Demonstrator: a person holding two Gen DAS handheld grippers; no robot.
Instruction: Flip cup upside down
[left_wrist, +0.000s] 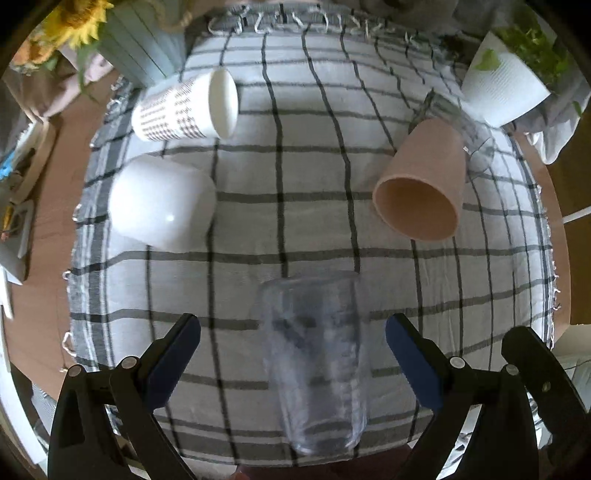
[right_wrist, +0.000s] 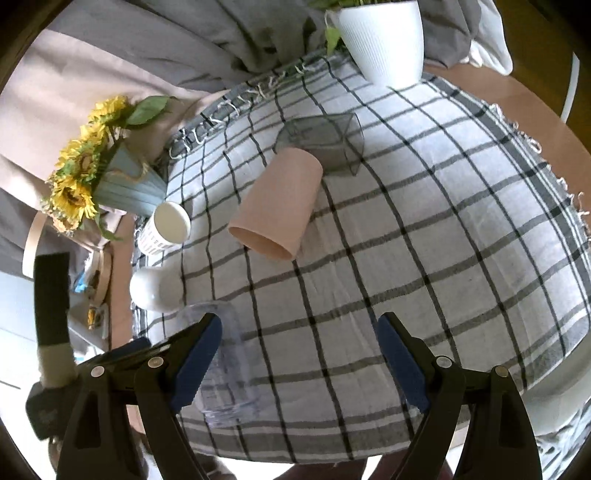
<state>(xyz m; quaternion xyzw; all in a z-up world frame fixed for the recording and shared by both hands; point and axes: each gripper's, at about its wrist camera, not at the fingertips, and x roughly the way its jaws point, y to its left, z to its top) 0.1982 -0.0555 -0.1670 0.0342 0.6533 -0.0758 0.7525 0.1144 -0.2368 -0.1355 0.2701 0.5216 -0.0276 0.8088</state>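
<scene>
A clear plastic cup (left_wrist: 314, 362) lies on its side on the checked cloth (left_wrist: 295, 236), between the open fingers of my left gripper (left_wrist: 293, 328), not touched by them. It also shows in the right wrist view (right_wrist: 229, 369), left of my right gripper (right_wrist: 299, 328), which is open and empty. A pink cup (left_wrist: 421, 181) (right_wrist: 277, 206) lies on its side. A white patterned cup (left_wrist: 184, 110) (right_wrist: 166, 229) lies on its side. A plain white cup (left_wrist: 159, 203) (right_wrist: 155, 288) stands with its closed end up.
A clear grey measuring jug (left_wrist: 458, 125) (right_wrist: 325, 140) lies behind the pink cup. A white plant pot (left_wrist: 498, 85) (right_wrist: 384, 37) stands at the far right corner, a blue vase with sunflowers (left_wrist: 136, 44) (right_wrist: 122, 184) at the far left. The cloth's front edge is close below the grippers.
</scene>
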